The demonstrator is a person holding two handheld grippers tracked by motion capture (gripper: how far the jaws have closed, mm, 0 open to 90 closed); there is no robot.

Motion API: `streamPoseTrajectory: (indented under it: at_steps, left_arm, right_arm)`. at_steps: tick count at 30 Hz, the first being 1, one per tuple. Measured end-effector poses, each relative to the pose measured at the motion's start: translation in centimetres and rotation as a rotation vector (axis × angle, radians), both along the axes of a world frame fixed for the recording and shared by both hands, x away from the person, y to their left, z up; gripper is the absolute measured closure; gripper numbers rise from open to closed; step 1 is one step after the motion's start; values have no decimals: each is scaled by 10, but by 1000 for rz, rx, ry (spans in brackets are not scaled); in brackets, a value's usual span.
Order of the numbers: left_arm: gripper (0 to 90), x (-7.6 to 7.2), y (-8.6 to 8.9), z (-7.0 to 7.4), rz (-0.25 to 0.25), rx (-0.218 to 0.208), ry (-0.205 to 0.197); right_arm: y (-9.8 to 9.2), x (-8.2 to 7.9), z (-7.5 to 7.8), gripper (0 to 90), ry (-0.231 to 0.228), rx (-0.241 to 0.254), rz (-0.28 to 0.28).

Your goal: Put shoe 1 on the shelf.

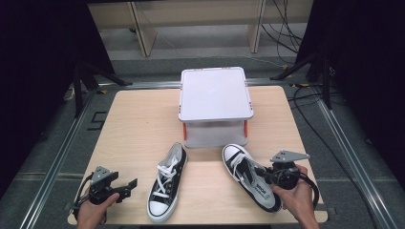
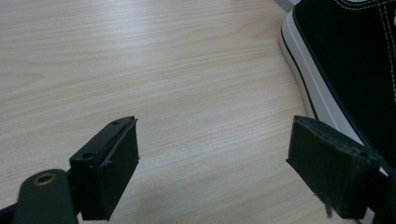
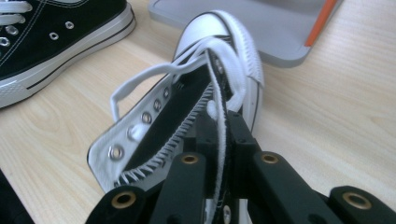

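Note:
Two black canvas sneakers with white soles and laces lie on the wooden table (image 1: 138, 124). The left shoe (image 1: 167, 183) points its toe at the near edge. Its partner, the right shoe (image 1: 241, 167), points its white toe cap at the grey stand. My right gripper (image 1: 261, 174) is shut on that shoe's upper. In the right gripper view the gripper (image 3: 219, 135) pinches the eyelet edge of the shoe (image 3: 149, 116), with a white lace (image 3: 140, 79) between the jaws. My left gripper (image 1: 130, 184) stands open beside the left shoe, its black pads (image 2: 116, 163) wide apart next to the shoe's sole (image 2: 308, 79).
A grey two-level stand (image 1: 216, 93) with orange legs (image 3: 322, 21) sits at the table's far middle, just beyond the shoes. Bare wood lies left of the stand. Dark curtains, tripod legs and cables surround the table.

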State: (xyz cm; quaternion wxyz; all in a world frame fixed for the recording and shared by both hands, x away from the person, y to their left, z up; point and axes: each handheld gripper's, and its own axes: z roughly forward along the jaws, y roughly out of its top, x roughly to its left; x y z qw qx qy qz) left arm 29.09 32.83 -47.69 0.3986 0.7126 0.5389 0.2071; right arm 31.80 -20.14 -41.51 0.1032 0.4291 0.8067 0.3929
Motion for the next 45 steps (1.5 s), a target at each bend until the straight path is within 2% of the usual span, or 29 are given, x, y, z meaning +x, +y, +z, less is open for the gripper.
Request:
streamPoseTrajectory:
  at_steps: [1, 2, 4, 5, 7, 8, 9, 11, 13, 14, 15, 17, 18, 20, 22, 25, 26, 27, 28, 29, 30, 32, 36, 37, 40, 41, 43, 44, 45]
  left_arm:
    - [156, 0, 1, 1, 7, 3, 2]
    - [155, 0, 1, 1, 5, 2, 2]
    - [156, 1, 0, 1, 6, 2, 3]
    - [156, 1, 0, -1, 7, 11, 6]
    - [156, 1, -1, -1, 7, 2, 8]
    - [156, 0, 0, 1, 11, 2, 9]
    - [156, 0, 0, 1, 8, -4, 4]
    - [156, 0, 1, 1, 13, 2, 2]
    - [156, 0, 1, 1, 12, 1, 1]
    - [156, 0, 1, 1, 10, -1, 1]
    - [156, 0, 2, 1, 7, 15, 2]
    - [156, 0, 1, 1, 9, 1, 0]
    - [155, 0, 1, 1, 11, -4, -2]
    - [155, 0, 2, 1, 12, 3, -1]
    - [156, 0, 2, 1, 12, 4, 1]
    - [156, 0, 1, 1, 11, 1, 1]
    - [156, 0, 1, 1, 11, 1, 1]
    - [156, 0, 1, 1, 11, 2, 4]
    - [156, 0, 1, 1, 11, 2, 4]
    - [156, 0, 1, 0, 12, -1, 6]
    - [156, 0, 1, 0, 12, -1, 6]
    - [156, 0, 1, 0, 12, -2, 7]
    - [156, 0, 1, 0, 11, -2, 5]
    - [156, 0, 1, 1, 11, -2, 3]
    - [155, 0, 1, 1, 11, -1, 2]
    - [156, 0, 1, 1, 10, -2, 2]
    - [156, 0, 2, 1, 10, 4, 2]
    - [156, 0, 1, 0, 7, -2, 3]
    - [156, 0, 1, 0, 8, -5, 3]
  right_arm:
    - [1, 2, 3, 869, -23, -19, 20]
    - [2, 3, 4, 869, -27, -18, 35]
    - [5, 4, 6, 870, -18, -13, 37]
    - [9, 6, 10, 870, -22, -19, 58]
    - [12, 7, 12, 870, -17, -17, 70]
    - [17, 9, 19, 870, -32, -16, 107]
    - [20, 9, 23, 870, -13, 1, 111]
    - [24, 12, 33, 870, -32, 6, 148]
    - [26, 12, 38, 870, -24, 14, 150]
    - [32, 14, 49, 870, -33, 19, 172]
    - [35, 16, 54, 870, -40, 23, 186]
    - [38, 17, 59, 870, -46, 26, 194]
    - [44, 20, 68, 870, -43, 42, 208]
    - [49, 24, 78, 870, -63, 43, 230]
    - [54, 26, 86, 870, -54, 59, 236]
    - [60, 31, 101, 870, -84, 70, 259]
    - [60, 31, 101, 870, -84, 70, 259]
    - [63, 34, 111, 870, -94, 80, 258]
    - [63, 34, 111, 870, -94, 80, 258]
    - [66, 38, 120, 870, -97, 91, 264]
    - [68, 41, 125, 870, -112, 86, 265]
    - [72, 44, 134, 870, -112, 95, 271]
    - [79, 54, 145, 870, -136, 110, 271]
    - [84, 62, 153, 870, -131, 121, 274]
    - [88, 71, 159, 870, -128, 132, 264]
    - [92, 81, 164, 870, -131, 142, 251]
    - [94, 85, 166, 870, -131, 146, 239]
    - [98, 97, 171, 870, -130, 146, 212]
    - [100, 101, 173, 870, -132, 146, 204]
